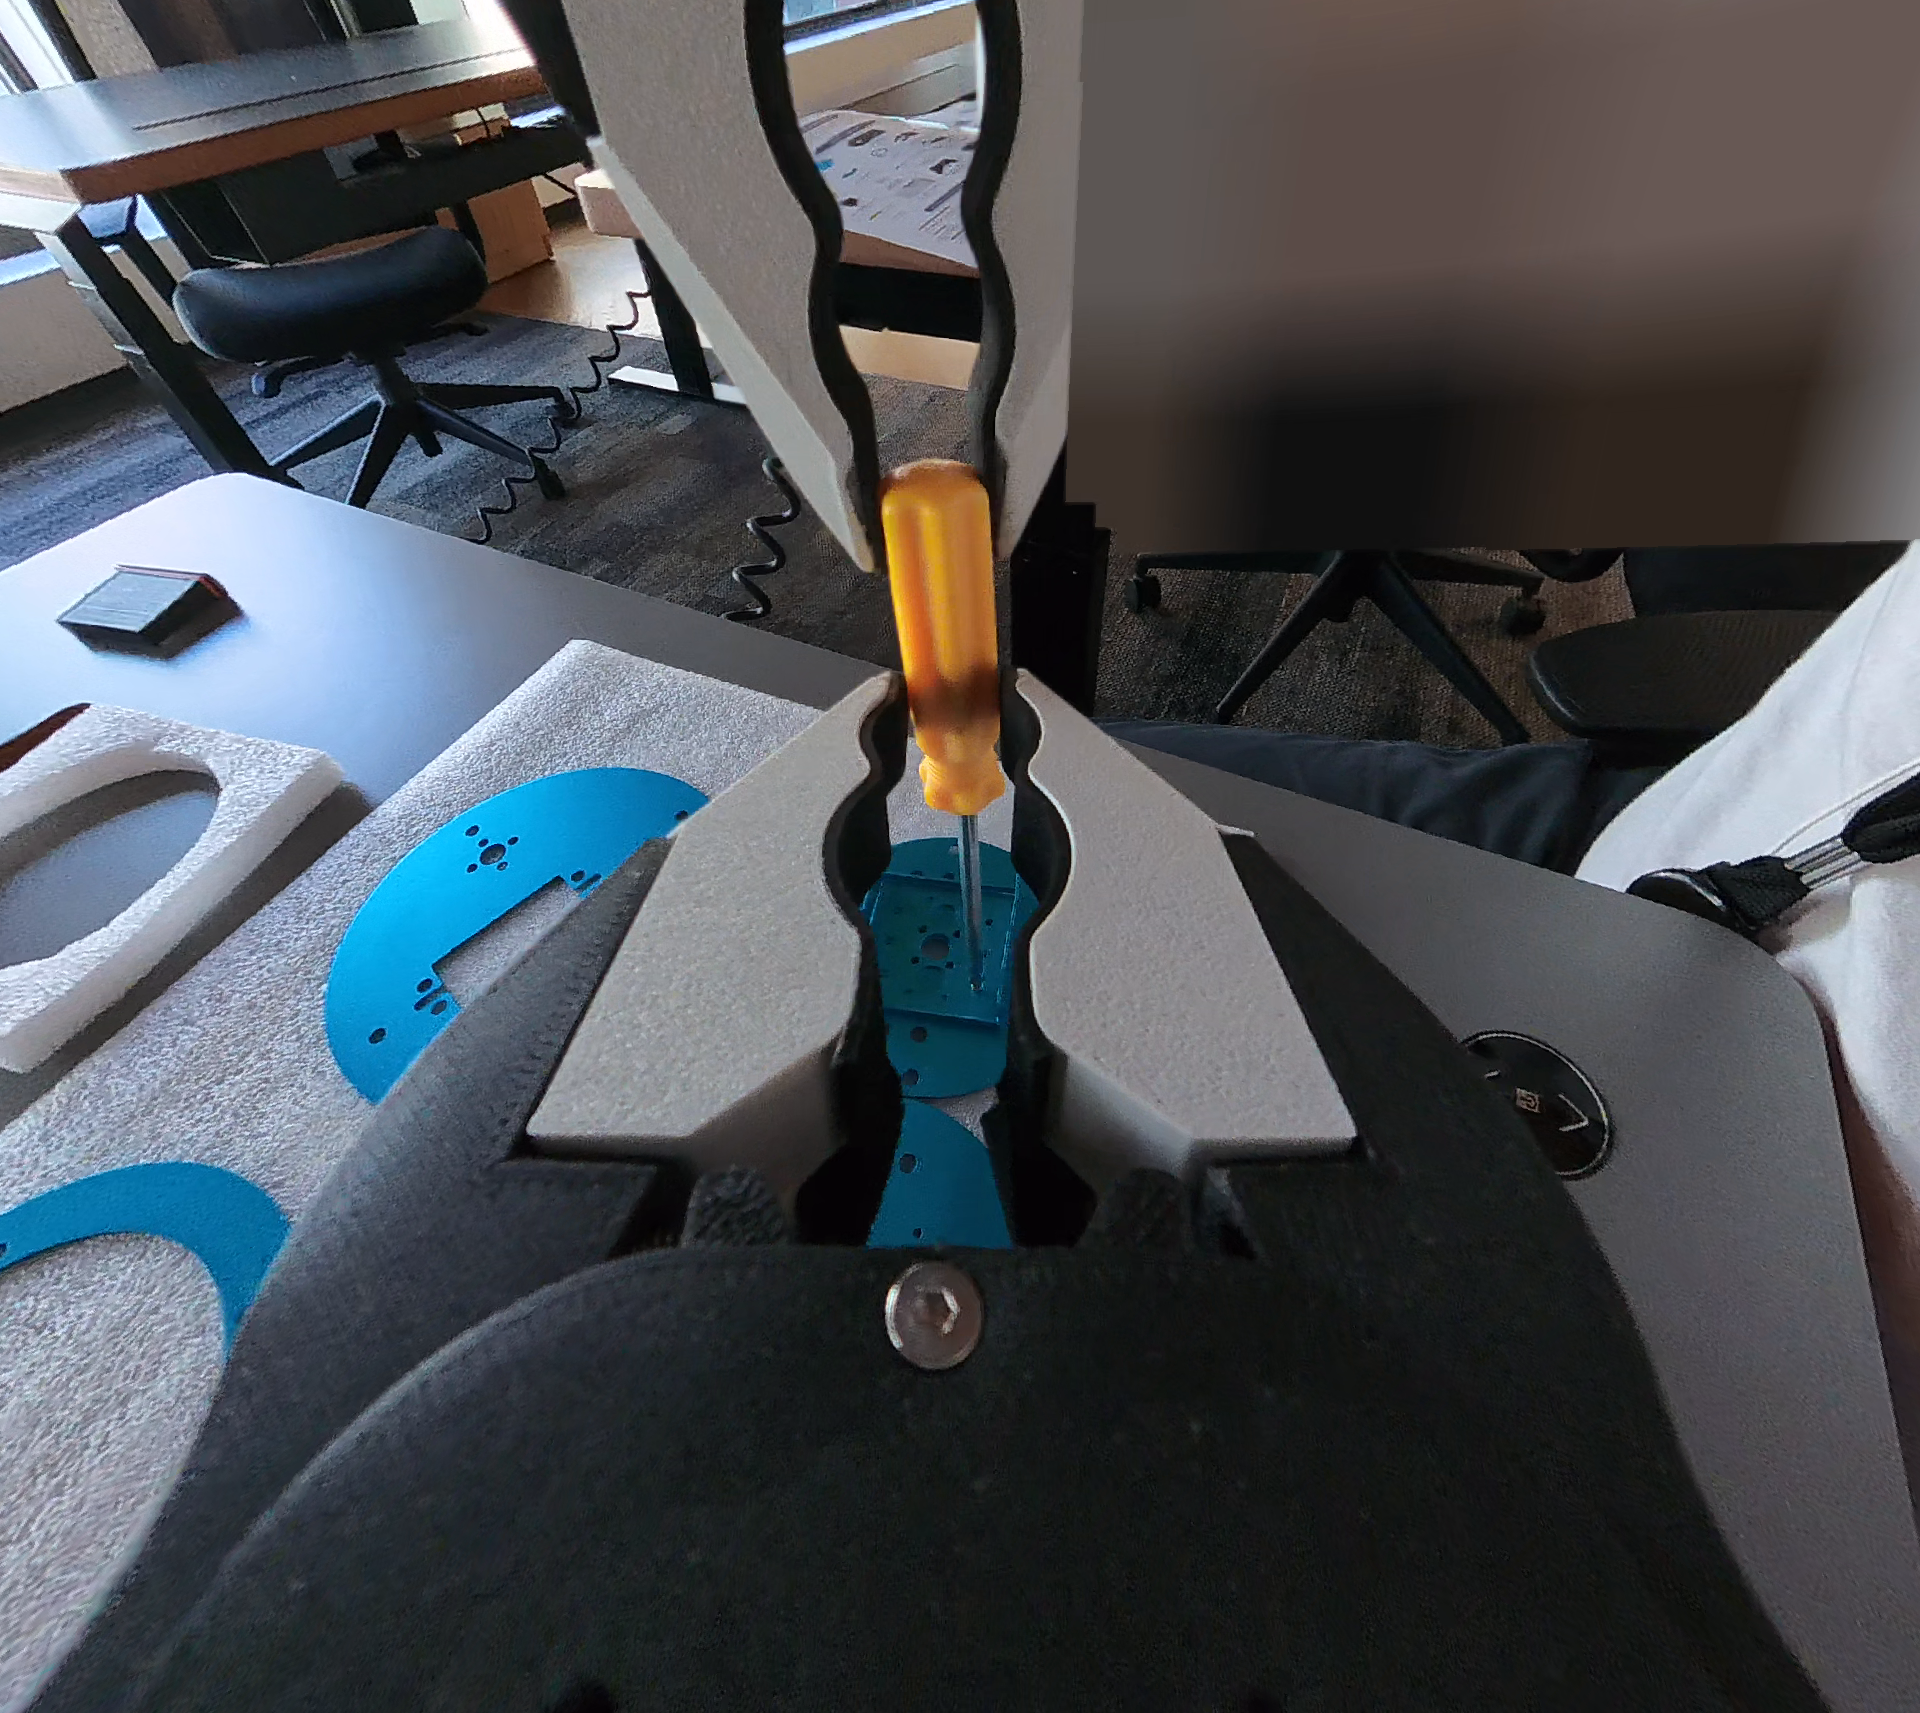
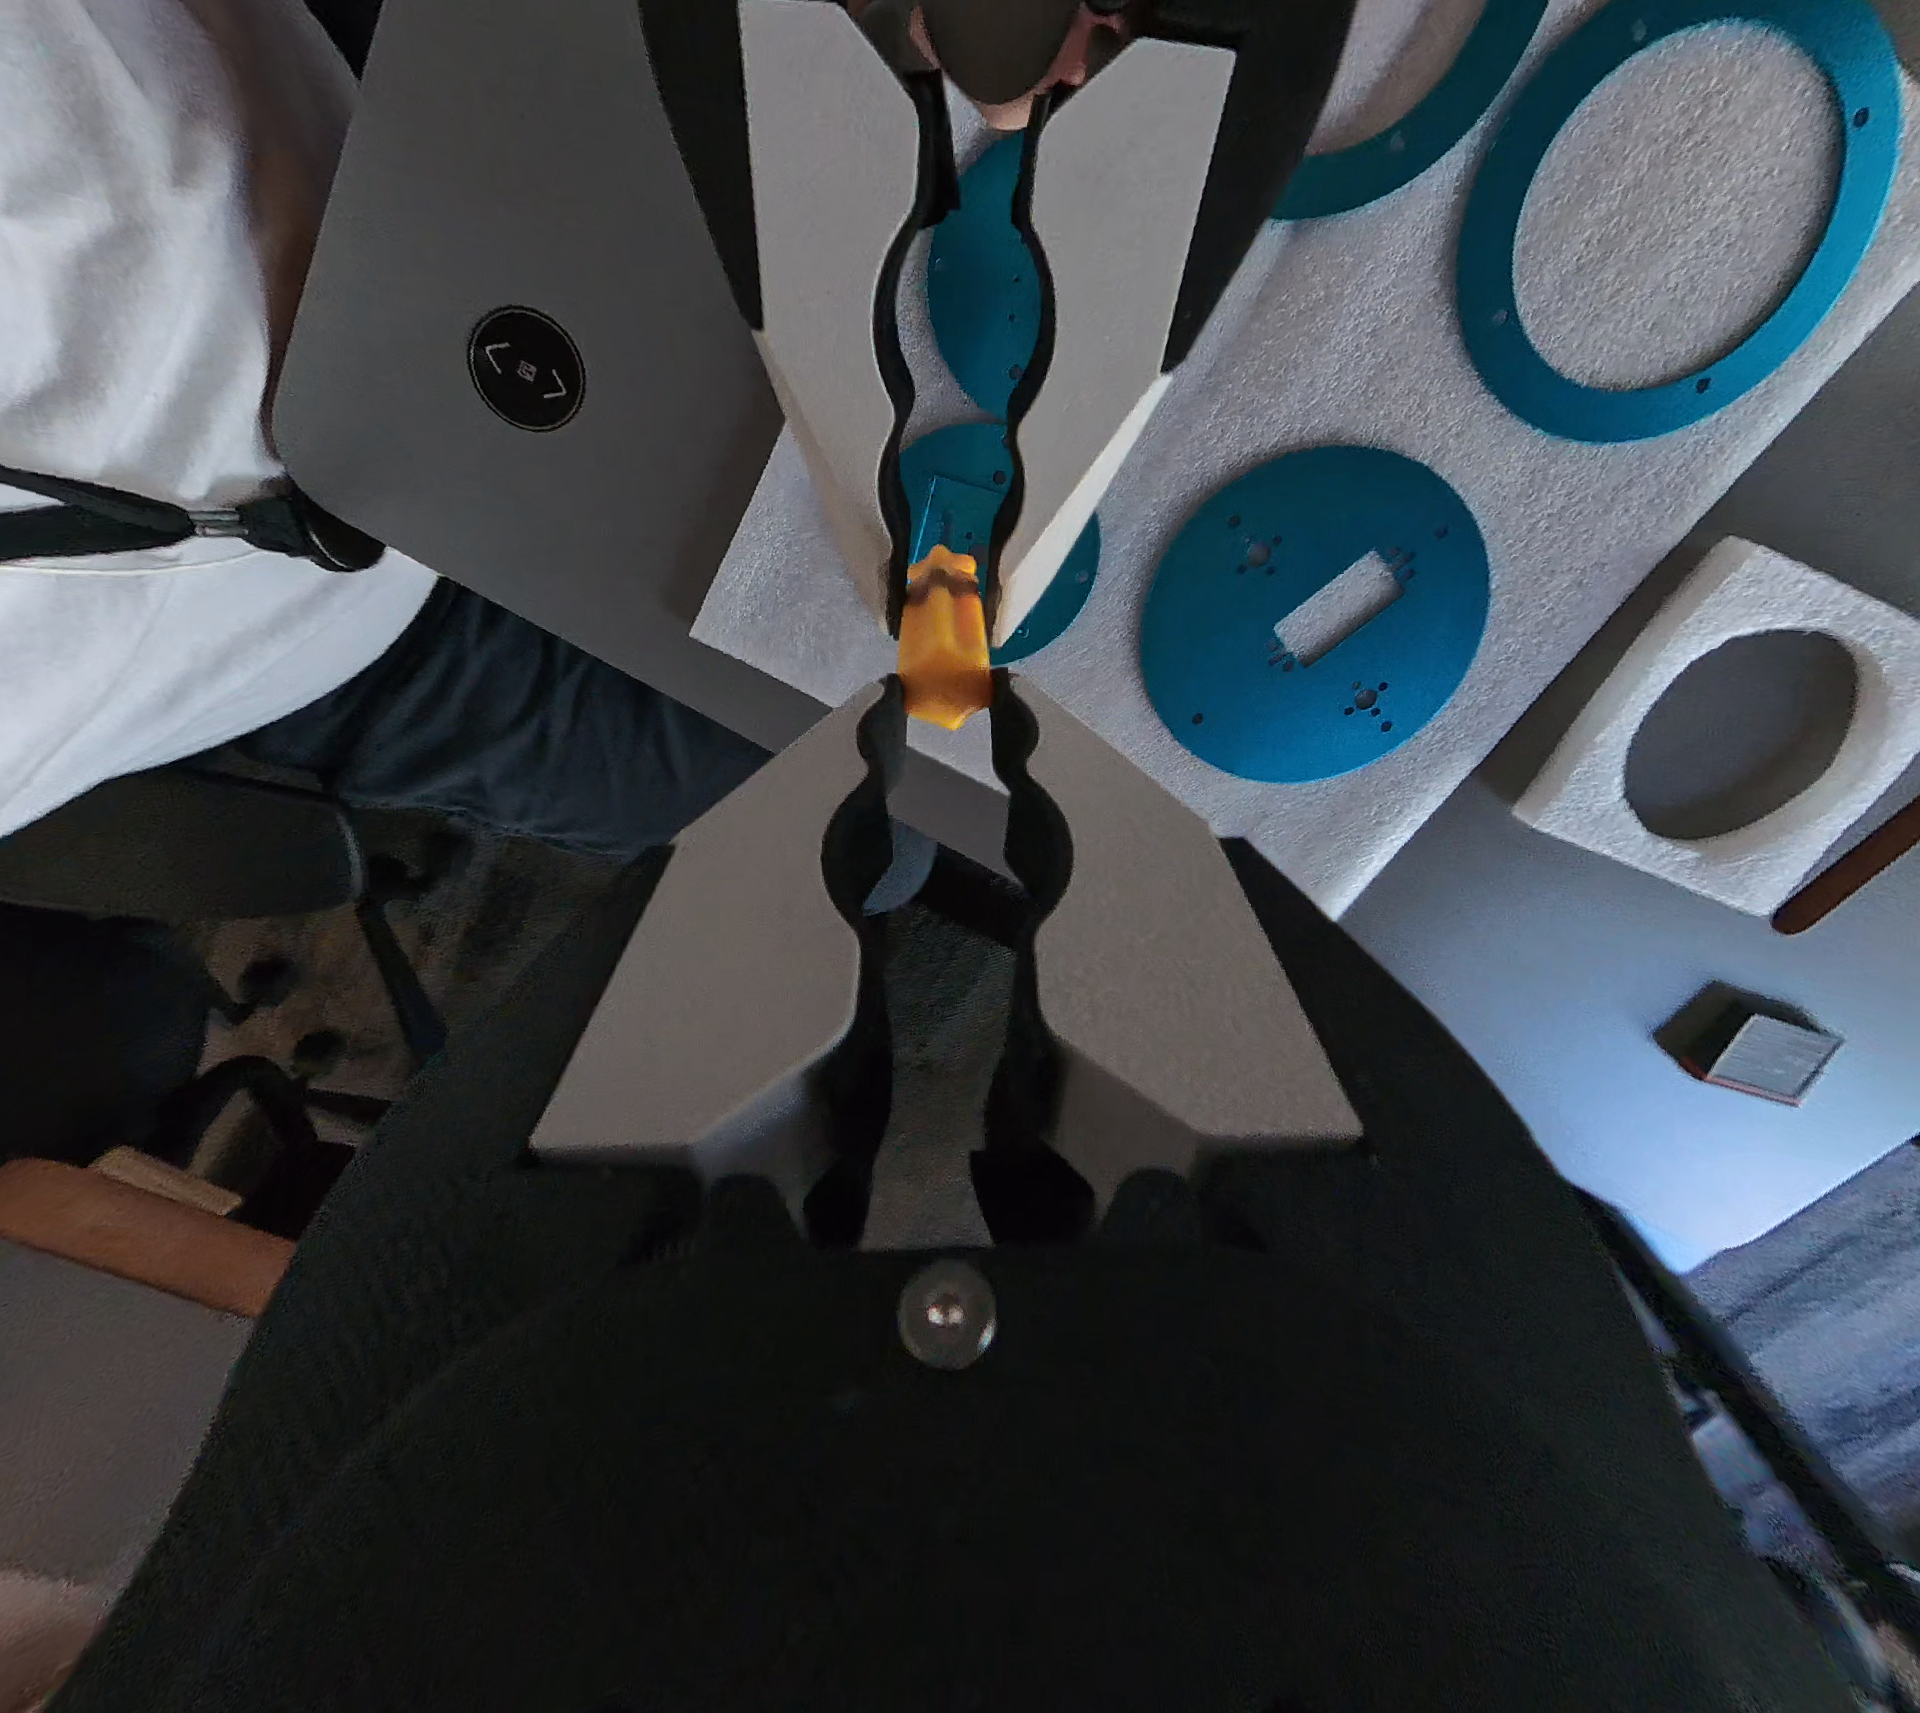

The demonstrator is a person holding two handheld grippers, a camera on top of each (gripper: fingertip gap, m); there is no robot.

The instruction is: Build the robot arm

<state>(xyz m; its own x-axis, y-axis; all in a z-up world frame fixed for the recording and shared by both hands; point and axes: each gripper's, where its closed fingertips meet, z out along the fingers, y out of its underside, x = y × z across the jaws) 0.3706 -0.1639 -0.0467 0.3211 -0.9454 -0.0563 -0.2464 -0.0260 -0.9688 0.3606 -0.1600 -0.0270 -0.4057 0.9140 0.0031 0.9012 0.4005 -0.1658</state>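
Note:
An orange-handled screwdriver [image 1: 940, 614] stands upright, its thin shaft tip resting on a small blue perforated bracket [image 1: 925, 946] that lies on a blue disc [image 1: 935, 1071]. My left gripper [image 1: 951, 692] is shut on the lower part of the handle. My right gripper [image 1: 935, 510] comes down from above and is shut on the handle's top end. In the right wrist view my right gripper [image 2: 943, 689] pinches the screwdriver [image 2: 943, 666] end-on, with the left gripper [image 2: 943, 614] opposite and the bracket [image 2: 951, 510] behind it.
A white foam sheet [image 2: 1299, 375] on the grey table carries a blue slotted disc [image 2: 1314, 614] and blue rings [image 2: 1673, 198]. A foam block with an oval hole [image 2: 1704, 728] and a small dark block [image 2: 1745, 1055] lie beyond. A person in white [image 1: 1766, 832] sits at the table corner. Less than 4 cm separates the two grippers' tips.

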